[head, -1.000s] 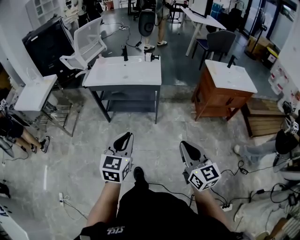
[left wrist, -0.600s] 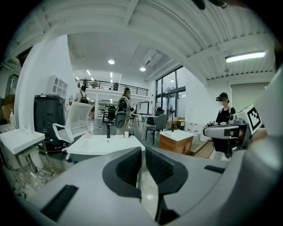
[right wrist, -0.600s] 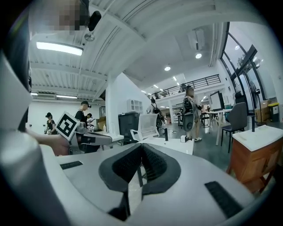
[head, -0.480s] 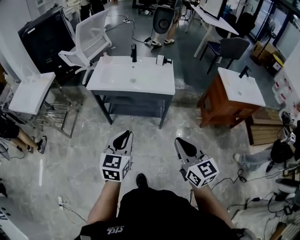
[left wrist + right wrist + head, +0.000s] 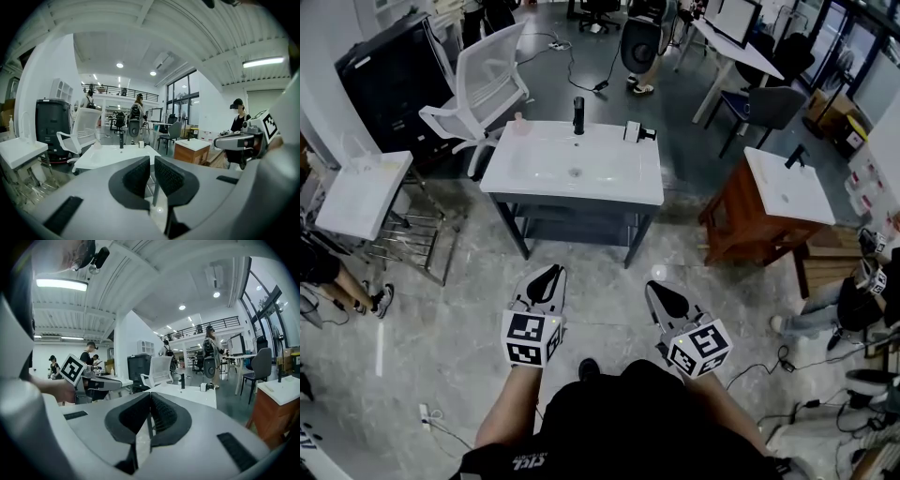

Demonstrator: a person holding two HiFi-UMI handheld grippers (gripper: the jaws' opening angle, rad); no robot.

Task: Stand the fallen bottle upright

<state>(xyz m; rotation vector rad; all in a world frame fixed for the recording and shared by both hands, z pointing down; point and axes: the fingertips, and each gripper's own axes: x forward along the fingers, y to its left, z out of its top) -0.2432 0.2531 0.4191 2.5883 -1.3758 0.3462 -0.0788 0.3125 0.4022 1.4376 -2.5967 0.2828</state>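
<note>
A white sink table stands ahead of me across the grey floor. At its back left corner sits a small pale bottle; it is too small to tell whether it lies or stands. In the left gripper view the bottle shows as a faint translucent shape. My left gripper and right gripper are held side by side over the floor, well short of the table. Both are shut, with nothing between the jaws.
A black faucet and a small white-and-black object stand at the table's back edge. A white chair is at the back left, a wooden cabinet sink to the right, and a white side table to the left. Cables lie on the floor, and people stand around.
The sink table has drawn closer and shifted right in the head view as I walk toward it. Both grippers stayed shut and side by side.
</note>
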